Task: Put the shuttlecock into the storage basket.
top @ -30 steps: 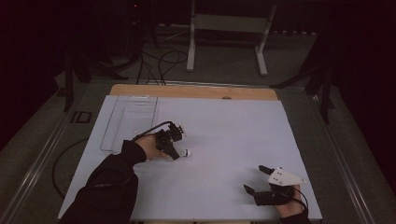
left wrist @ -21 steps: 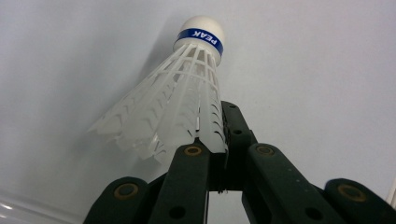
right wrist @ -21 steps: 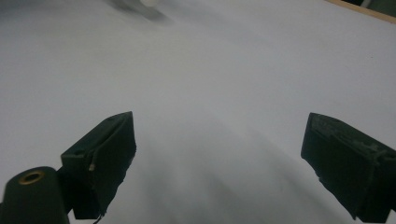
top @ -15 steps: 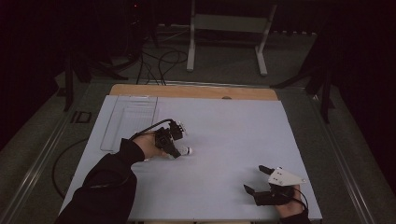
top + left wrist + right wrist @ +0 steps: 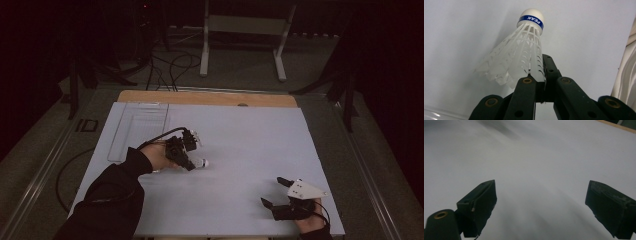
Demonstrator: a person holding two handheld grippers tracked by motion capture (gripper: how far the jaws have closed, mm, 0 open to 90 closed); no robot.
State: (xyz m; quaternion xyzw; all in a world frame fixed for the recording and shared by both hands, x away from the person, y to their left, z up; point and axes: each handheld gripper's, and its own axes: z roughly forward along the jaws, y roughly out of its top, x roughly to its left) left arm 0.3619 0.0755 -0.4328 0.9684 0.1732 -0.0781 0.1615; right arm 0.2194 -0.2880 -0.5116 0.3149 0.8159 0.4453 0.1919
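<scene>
Your left gripper (image 5: 537, 82) clamps the white plastic shuttlecock's (image 5: 519, 60) skirt above the white table sheet (image 5: 250, 145); your right gripper (image 5: 541, 205) stands wide, holding nothing.

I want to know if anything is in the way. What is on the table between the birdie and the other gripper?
Nothing. In the high view, bare white table stretches between the shuttlecock and the right gripper.

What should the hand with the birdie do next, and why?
Probably carry it toward the clear tray at the table's far left. The left gripper is shut on the shuttlecock by its skirt edge, while the right gripper rests open.
</scene>
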